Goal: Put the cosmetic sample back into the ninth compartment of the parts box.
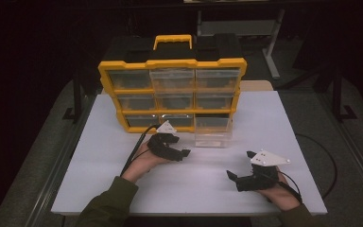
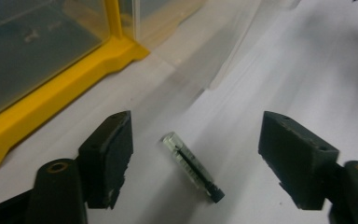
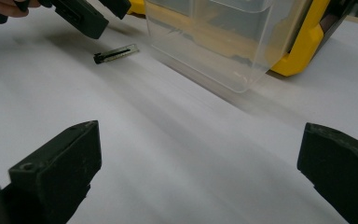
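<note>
- Left gripper (image 2: 193,154): jaws apart, straddling small tube (image 2: 192,164), pads clear of it.
- Tube lies flat on table (image 1: 217,184), near pulled-out clear drawer (image 3: 214,42) of yellow organizer (image 1: 172,92).
- Right gripper (image 3: 198,172): wide open, empty, well apart.

The left gripper (image 1: 183,153) sits low in the person's left hand (image 1: 144,161), its jaws apart with nothing pressed between the pads. The right gripper (image 1: 238,165), held in the right hand (image 1: 276,191), is well apart from the left, low and pointing forward-left, jaws spread wide. Both forearms come in from below.
</note>
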{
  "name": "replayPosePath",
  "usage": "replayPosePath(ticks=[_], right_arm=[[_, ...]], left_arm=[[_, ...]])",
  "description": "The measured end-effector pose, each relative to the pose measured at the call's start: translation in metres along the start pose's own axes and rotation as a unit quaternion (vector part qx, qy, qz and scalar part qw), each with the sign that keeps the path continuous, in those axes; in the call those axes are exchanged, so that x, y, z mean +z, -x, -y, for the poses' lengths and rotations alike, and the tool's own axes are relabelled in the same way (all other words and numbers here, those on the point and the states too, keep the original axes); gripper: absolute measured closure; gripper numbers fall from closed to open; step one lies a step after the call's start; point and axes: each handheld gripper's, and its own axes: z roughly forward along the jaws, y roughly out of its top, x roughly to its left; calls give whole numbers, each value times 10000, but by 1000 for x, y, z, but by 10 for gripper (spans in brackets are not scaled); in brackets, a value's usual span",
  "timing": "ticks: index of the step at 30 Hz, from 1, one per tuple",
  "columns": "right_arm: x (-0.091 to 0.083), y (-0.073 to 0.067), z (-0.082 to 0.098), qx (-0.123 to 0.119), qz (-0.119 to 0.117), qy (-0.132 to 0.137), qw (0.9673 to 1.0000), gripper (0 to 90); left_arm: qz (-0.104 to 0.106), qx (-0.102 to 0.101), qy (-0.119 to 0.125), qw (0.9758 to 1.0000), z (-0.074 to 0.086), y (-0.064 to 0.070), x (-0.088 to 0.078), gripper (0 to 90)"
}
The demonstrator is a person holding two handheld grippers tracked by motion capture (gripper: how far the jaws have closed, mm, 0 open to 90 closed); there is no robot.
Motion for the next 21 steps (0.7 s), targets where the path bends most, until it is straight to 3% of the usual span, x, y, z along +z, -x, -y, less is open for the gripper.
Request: replayPosePath(ticks=[11, 15, 21], right_arm=[[1, 1, 0, -65, 4, 0, 10000, 0], [1, 1, 0, -38, 3, -17, 10000, 0], [1, 0, 1, -10, -7, -43, 10000, 0]], left_arm=[[-167, 69, -242, 9995, 2, -1, 5, 438], [-151, 39, -241, 9996, 3, 0, 6, 496], [-132, 151, -311, 9993, 4, 2, 10, 555]])
